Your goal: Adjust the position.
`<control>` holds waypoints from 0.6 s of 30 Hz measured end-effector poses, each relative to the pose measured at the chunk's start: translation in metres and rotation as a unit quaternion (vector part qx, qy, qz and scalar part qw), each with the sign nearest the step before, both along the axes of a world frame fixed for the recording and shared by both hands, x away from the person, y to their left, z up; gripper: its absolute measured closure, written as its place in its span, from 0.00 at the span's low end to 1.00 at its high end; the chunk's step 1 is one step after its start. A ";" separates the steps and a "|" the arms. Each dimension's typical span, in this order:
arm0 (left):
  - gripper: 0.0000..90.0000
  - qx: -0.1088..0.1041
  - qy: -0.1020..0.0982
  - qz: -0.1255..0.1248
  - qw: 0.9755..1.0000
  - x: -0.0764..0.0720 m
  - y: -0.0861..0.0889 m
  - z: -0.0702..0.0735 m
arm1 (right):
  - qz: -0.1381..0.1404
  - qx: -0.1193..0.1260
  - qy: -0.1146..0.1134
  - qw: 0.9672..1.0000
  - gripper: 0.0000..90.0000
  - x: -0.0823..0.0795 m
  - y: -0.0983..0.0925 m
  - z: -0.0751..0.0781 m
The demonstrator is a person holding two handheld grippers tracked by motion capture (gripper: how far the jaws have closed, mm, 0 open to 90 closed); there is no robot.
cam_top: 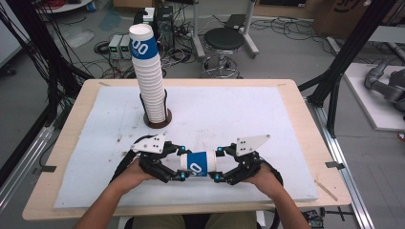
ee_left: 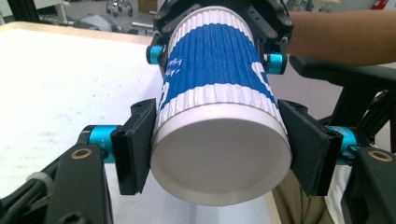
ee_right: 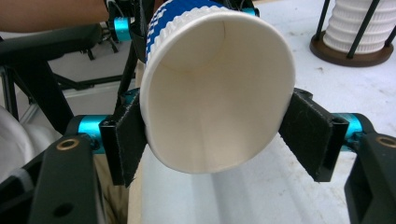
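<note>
A blue-and-white ribbed paper cup (cam_top: pixel 199 163) lies level above the white mat (cam_top: pixel 248 114), held between my two grippers near the table's front. My left gripper (cam_top: pixel 182 163) is shut on its closed base end; in the left gripper view both black pads (ee_left: pixel 135 144) press the sides of the cup (ee_left: pixel 219 84) by its base. My right gripper (cam_top: pixel 218 164) is at the open rim end. In the right gripper view the cup's mouth (ee_right: pixel 210 93) faces the camera, with the left pad (ee_right: pixel 126 140) pressed on the rim and the other pad touching its far side.
A tall stack of the same cups (cam_top: pixel 148 76) stands in a black wire holder on a brown round base (cam_top: pixel 157 121) at the mat's back left. The wooden table edge (cam_top: pixel 305 124) frames the mat. A stool (cam_top: pixel 223 40) and cables lie on the floor beyond.
</note>
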State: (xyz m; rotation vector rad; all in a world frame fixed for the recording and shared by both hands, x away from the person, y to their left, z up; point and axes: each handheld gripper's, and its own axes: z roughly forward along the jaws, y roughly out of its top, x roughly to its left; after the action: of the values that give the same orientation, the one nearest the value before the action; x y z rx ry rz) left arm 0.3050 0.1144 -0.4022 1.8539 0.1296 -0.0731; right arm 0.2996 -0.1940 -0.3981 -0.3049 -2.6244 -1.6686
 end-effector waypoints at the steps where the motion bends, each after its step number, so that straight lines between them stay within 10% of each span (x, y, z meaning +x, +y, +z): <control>1: 0.35 0.001 0.001 0.002 1.000 -0.001 0.000 -0.001 | 0.000 -0.002 0.001 1.000 0.31 0.000 0.000 -0.001; 8: 0.22 0.026 0.024 0.038 0.999 -0.003 -0.001 -0.004 | -0.001 -0.001 0.004 1.000 0.32 -0.001 -0.001 -0.002; 18: 0.21 0.026 0.007 0.055 0.998 -0.005 0.003 0.000 | -0.002 -0.008 0.004 1.000 0.33 -0.001 -0.005 -0.002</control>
State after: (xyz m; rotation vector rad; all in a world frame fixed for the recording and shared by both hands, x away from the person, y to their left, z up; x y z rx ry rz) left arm 0.3005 0.1177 -0.4019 1.8955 0.2445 -0.0064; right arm 0.2989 -0.1994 -0.4001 -0.3163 -2.6341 -1.6463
